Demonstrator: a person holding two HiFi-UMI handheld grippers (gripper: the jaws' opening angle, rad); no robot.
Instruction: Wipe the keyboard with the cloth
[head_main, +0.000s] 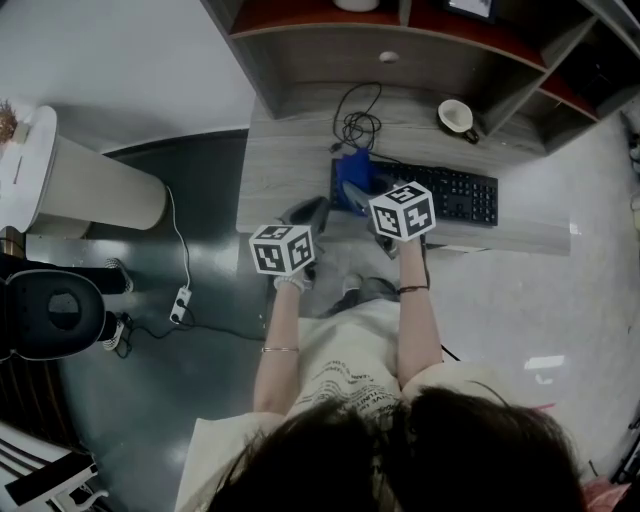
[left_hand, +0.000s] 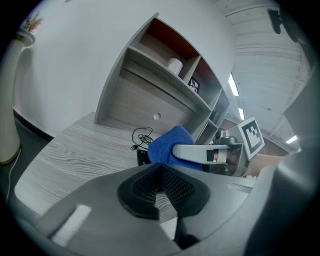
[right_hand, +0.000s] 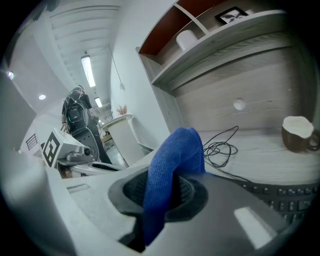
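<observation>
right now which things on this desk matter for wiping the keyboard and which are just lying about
For the job: blue cloth, clamped in the right gripper; keyboard.
Lying about: coiled cable; cup; picture frame on the shelf.

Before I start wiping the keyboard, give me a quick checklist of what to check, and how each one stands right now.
1. Grip: cloth clamped in the right tongs: ok.
2. Position: cloth over the left end of the keyboard: ok.
3. Contact: cloth touching the keys: cannot tell.
4. Other hand: left tongs empty and off the keyboard: ok.
5. Path: cup and cable coil lie behind the keyboard, out of the way: ok.
</observation>
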